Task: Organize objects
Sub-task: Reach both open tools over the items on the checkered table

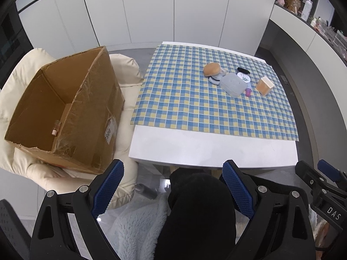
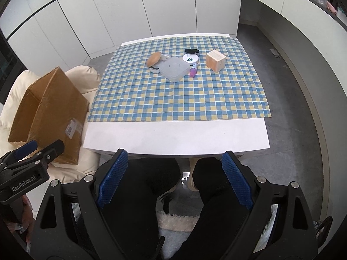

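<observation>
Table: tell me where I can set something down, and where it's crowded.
The white strip along the near edge is bare. So is the checkered cloth between that strip and the cluster. It is crowded at the far middle, where the bun, grey case, round tin, purple tube and wooden block sit close together.

We see a white table (image 2: 173, 134) with a blue-and-yellow checked cloth (image 2: 180, 95) covering all but its near strip. Left of the table we find a cream cushioned chair (image 1: 128, 69), and behind the table white wall panels (image 2: 121, 10). Right of the table, grey floor (image 2: 288, 99) runs to a curved white counter (image 1: 303, 36).
</observation>
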`<state>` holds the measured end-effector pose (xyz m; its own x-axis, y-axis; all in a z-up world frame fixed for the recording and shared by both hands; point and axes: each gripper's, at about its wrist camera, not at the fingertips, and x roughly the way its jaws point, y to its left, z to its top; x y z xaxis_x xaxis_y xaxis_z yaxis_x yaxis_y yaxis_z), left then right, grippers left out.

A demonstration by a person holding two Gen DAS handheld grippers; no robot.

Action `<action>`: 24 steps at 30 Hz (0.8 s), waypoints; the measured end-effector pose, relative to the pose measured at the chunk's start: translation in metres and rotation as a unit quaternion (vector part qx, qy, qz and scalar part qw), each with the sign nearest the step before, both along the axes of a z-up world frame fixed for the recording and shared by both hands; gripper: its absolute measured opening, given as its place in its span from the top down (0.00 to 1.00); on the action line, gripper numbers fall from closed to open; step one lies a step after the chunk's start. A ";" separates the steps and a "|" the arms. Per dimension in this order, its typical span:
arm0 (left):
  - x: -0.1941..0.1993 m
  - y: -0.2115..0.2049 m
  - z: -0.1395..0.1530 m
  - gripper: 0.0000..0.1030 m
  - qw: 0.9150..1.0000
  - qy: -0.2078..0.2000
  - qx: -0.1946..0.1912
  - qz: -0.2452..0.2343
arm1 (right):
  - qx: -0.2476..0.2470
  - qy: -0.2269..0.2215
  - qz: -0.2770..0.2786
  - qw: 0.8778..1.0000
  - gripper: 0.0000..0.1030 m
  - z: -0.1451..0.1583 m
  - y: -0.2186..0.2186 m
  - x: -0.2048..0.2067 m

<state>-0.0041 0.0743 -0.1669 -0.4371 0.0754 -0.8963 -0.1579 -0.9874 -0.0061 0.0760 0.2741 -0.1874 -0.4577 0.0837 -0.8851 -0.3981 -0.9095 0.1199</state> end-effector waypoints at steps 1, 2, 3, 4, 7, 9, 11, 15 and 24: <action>-0.003 0.000 -0.001 0.10 1.000 0.000 0.001 0.002 | 0.001 -0.001 -0.001 1.000 0.12 -0.002 0.002 -0.002; -0.007 0.001 -0.003 0.10 1.000 -0.002 0.003 0.003 | 0.001 -0.001 -0.001 1.000 0.12 -0.004 0.004 -0.004; -0.009 0.002 -0.003 0.10 1.000 -0.003 0.005 0.004 | 0.001 -0.002 -0.002 1.000 0.12 -0.005 0.007 -0.006; -0.013 0.002 -0.004 0.10 1.000 -0.003 0.006 0.004 | -0.001 -0.002 -0.003 1.000 0.12 -0.007 0.009 -0.009; -0.022 0.007 -0.007 0.10 1.000 0.004 0.005 0.008 | -0.001 -0.002 -0.002 1.000 0.12 -0.013 0.016 -0.018; -0.030 0.011 -0.010 0.10 1.000 0.006 0.001 0.009 | 0.004 0.000 -0.001 1.000 0.12 -0.015 0.021 -0.024; -0.038 0.014 -0.015 0.10 1.000 0.004 0.002 0.010 | 0.003 0.001 0.000 1.000 0.12 -0.019 0.027 -0.032; -0.055 0.022 -0.027 0.10 1.000 -0.003 0.002 0.010 | 0.006 0.003 -0.002 1.000 0.12 -0.029 0.044 -0.049; -0.104 0.039 -0.056 0.10 1.000 -0.014 -0.003 0.010 | 0.013 0.007 -0.015 1.000 0.12 -0.053 0.092 -0.095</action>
